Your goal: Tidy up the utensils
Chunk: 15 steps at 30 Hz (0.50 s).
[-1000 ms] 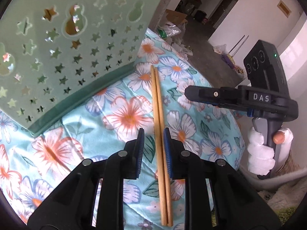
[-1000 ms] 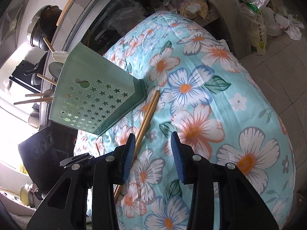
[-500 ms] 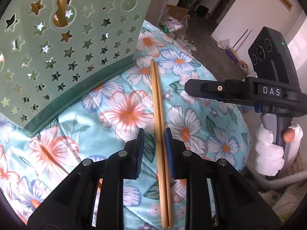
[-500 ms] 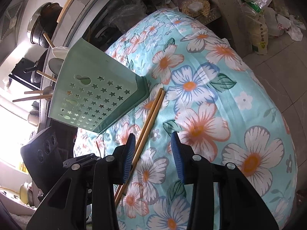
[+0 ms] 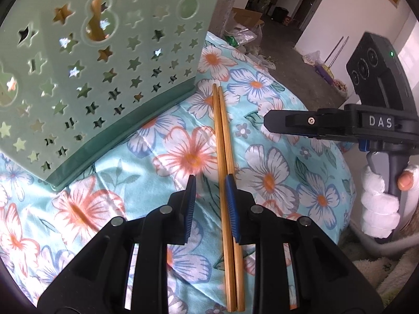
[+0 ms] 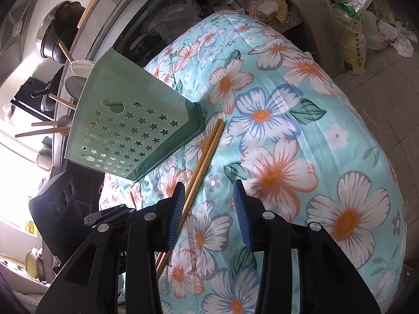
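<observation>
Chopsticks (image 5: 225,162) lengthwise between left claw (image 5: 210,183) fingers

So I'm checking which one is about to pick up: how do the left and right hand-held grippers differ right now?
The left hand-held gripper straddles the chopsticks, open but narrow; the right hand-held gripper gapes wider with only floral cloth between its fingers, the chopsticks beside them. Both are open.

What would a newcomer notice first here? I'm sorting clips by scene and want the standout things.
The loud floral quilt fills both views. A pair of wooden chopsticks lies on it, running between the open fingers of the left hand-held gripper. Just left of their far tips stands a pale green utensil holder punched with star holes, with handles poking from its top in the right wrist view.
</observation>
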Each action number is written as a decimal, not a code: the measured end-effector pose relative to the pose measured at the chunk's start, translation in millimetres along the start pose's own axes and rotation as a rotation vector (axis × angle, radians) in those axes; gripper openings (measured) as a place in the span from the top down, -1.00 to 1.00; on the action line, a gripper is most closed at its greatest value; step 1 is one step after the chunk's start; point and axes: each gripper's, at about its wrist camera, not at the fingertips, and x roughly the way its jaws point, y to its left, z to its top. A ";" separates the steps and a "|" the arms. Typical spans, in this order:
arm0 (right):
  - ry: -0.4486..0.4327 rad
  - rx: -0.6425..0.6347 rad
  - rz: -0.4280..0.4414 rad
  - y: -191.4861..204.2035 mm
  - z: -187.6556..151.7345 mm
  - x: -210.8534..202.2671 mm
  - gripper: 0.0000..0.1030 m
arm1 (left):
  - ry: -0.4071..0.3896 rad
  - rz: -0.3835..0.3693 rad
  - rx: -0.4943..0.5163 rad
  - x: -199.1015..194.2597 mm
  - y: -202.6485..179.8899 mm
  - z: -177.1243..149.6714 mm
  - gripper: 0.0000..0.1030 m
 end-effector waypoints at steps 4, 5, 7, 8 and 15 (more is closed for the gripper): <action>0.001 -0.003 0.000 1.8 -0.5 0.5 0.26 | 0.015 0.049 0.059 7.4 -11.5 2.1 0.48; 0.002 -0.003 -0.001 2.0 -0.7 0.5 0.26 | 0.010 0.073 0.086 9.0 -15.8 2.0 0.49; 0.002 -0.005 -0.001 2.8 -1.2 0.6 0.26 | 0.004 0.129 0.156 11.7 -26.6 1.1 0.49; 0.002 -0.005 -0.002 3.1 -1.5 0.6 0.26 | 0.002 0.141 0.173 12.1 -29.8 1.1 0.54; 0.010 -0.017 -0.025 8.0 0.9 9.5 0.26 | 0.016 0.054 0.138 7.1 -30.7 -0.4 0.54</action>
